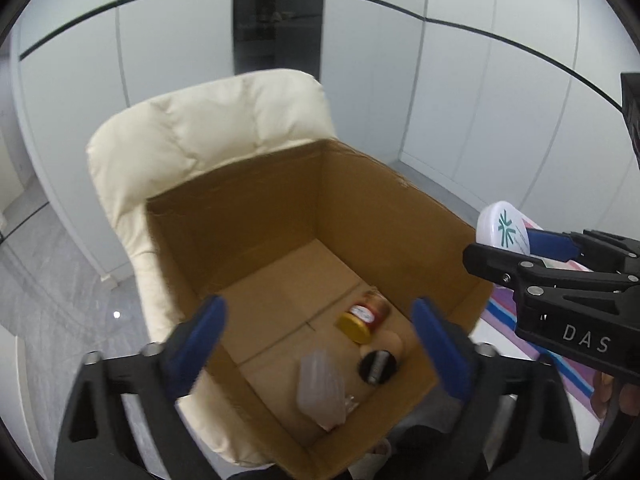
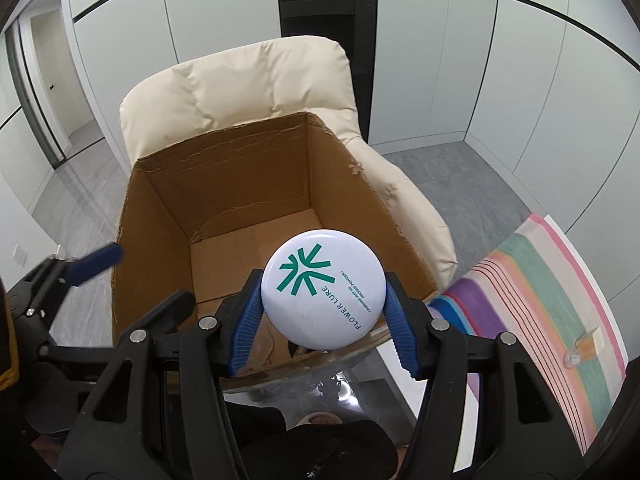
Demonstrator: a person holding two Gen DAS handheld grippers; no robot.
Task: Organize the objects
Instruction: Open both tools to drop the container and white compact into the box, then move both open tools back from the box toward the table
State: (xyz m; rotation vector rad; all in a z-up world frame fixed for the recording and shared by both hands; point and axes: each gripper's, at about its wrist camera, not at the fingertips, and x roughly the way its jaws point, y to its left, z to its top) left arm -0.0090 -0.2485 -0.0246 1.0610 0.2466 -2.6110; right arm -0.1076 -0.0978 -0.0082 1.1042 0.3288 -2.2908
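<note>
An open cardboard box [image 1: 280, 208] [image 2: 224, 184] sits on a cream padded chair [image 1: 208, 128]. Inside lie a jar with a gold lid [image 1: 362, 316], a black round item [image 1: 378, 366] and a clear plastic case [image 1: 322, 388]. My right gripper [image 2: 324, 292] is shut on a round white compact [image 2: 323, 286] with a green logo and holds it above the box's near right edge; the compact also shows in the left wrist view [image 1: 502, 230]. My left gripper [image 1: 316, 344] is open and empty above the box's near left side.
A striped multicoloured cloth [image 2: 540, 300] covers a surface to the right of the box, with a small item [image 2: 586, 344] on it. White panelled walls and a dark gap stand behind the chair. Grey floor [image 2: 460, 184] surrounds it.
</note>
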